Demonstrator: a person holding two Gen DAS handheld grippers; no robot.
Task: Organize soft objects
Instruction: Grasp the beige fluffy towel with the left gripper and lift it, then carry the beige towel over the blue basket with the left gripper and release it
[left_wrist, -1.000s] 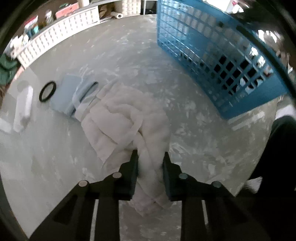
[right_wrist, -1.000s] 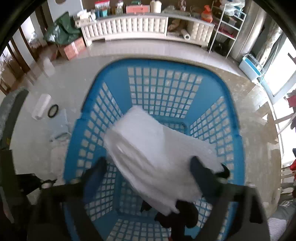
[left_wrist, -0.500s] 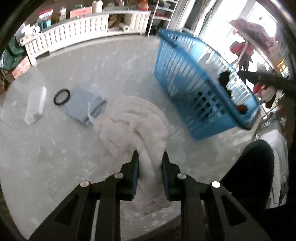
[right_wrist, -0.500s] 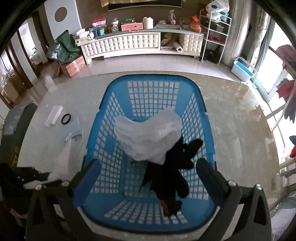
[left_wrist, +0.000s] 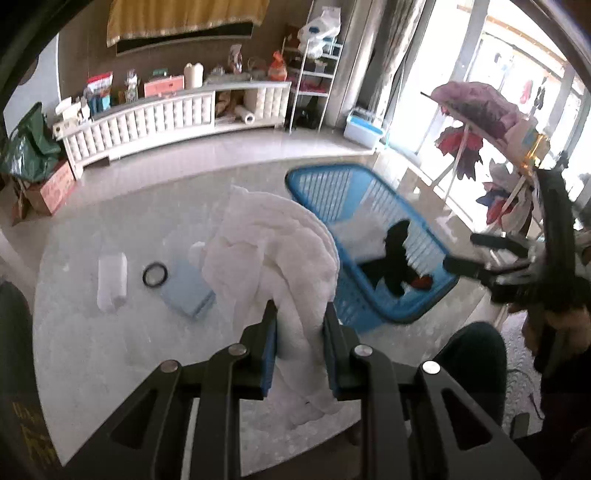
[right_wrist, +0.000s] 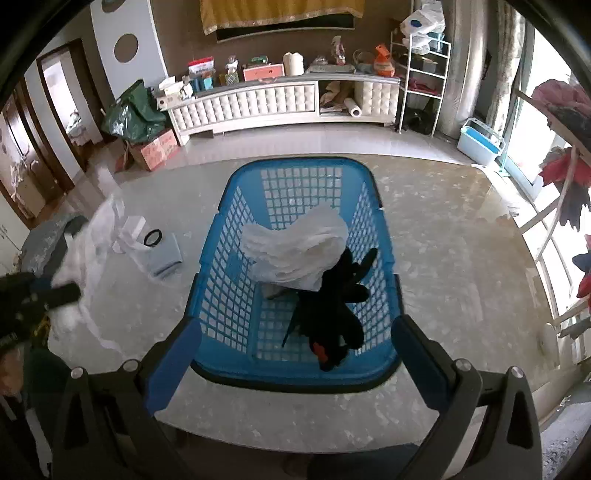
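No legible writing or brand on anything in view. Left gripper (left_wrist: 300, 325) clamped on white towel (left_wrist: 280, 254), lifted above table (left_wrist: 92, 332), cloth draping beside blue basket (left_wrist: 384, 314). Right gripper (right_wrist: 297, 354) wide open, holding nothing, hovering at basket's (right_wrist: 295, 376) near rim. In basket: 1 white towel (right_wrist: 295, 251), 1 black garment (right_wrist: 328, 317). On table: 1 black ring (right_wrist: 152, 237), 1 pale blue folded cloth (right_wrist: 166, 258).

White towel (right_wrist: 79, 258) motion-blurred in right view.
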